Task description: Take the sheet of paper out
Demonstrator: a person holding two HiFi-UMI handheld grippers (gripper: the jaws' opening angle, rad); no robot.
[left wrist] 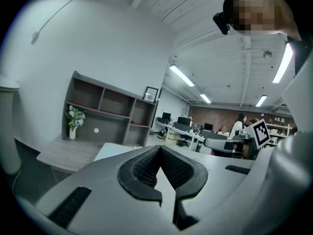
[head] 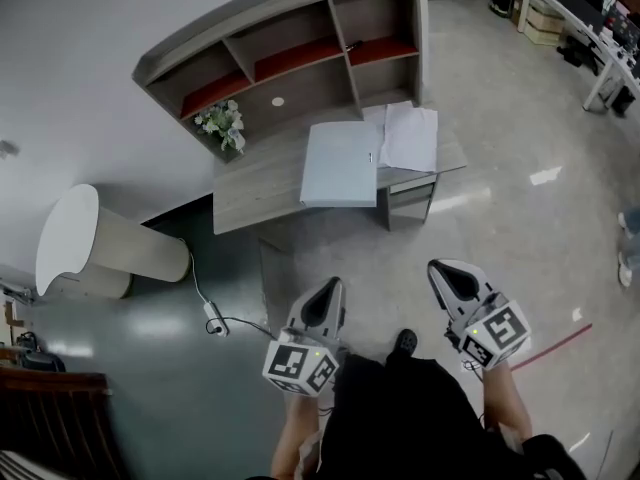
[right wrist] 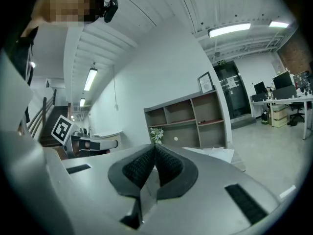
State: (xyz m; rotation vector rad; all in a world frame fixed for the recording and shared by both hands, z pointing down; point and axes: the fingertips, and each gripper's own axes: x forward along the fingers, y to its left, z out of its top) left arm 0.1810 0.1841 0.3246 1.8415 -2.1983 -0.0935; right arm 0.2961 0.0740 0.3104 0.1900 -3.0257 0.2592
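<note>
Sheet of paper [head: 410, 136]: white, flat on the desk [head: 250, 193], just beside the 3 o'clock edge of a pale blue folder [head: 340, 163]. Its long axis runs 12 to 6 o'clock in the head view.
Left gripper [head: 332, 286]: jaws clenched together, nothing between them.
Right gripper [head: 441, 266]: likewise clenched, empty.
Both sit at 6 o'clock, well apart from the desk.

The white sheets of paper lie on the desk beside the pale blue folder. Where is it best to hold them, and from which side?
Probably the near edge of the white sheets, approached from the person's side with the right gripper, kept low and nearly level. They lie flat on the desk, right of the folder, so only an edge offers a pinch.
</note>
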